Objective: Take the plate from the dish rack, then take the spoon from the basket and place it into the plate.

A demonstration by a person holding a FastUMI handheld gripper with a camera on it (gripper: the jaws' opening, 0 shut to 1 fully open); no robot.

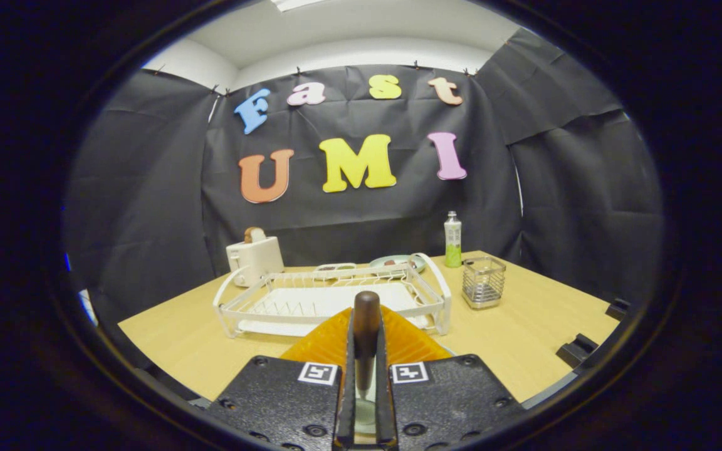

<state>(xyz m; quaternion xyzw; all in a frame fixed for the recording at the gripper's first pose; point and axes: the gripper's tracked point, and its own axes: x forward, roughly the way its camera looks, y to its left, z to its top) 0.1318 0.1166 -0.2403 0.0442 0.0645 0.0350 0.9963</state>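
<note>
— Fingers first: how did they stand?

— Both fingers of the gripper (pixel 366 376) were drawn close together and clamped on the spoon with the dark brown wooden handle (pixel 366 332). Its rounded handle end stood up above the fingertips; the lower, paler part ran down through the narrow slot between them.

— And the plate?

— An orange, translucent ribbed plate (pixel 329 341) lay on the light wooden table (pixel 524 338), directly under and just ahead of the fingers, out of the rack. Its ridges fanned out on either side of the spoon. Whether the spoon touched the plate, I could not tell.

— What about the containers?

— Beyond the plate sat the white wire dish rack with a flat white drip tray (pixel 329 300), long and rectangular with curved handles at both ends. Its wire slots held nothing I could make out. To its right stood the small square metal-wire basket (pixel 483 282), upright, with clear sides; no contents showed in it.

— Anything behind?

— A white boxy toaster with something brown in its slot (pixel 254 260) stood at the rack's far left corner. A shallow pale green dish (pixel 395 262) and a smaller light one (pixel 334 269) sat behind the rack, each with dark bits too small to name. A slim bottle with green liquid and a white cap (pixel 453 241) stood near the basket, by the black cloth wall (pixel 148 207).
</note>
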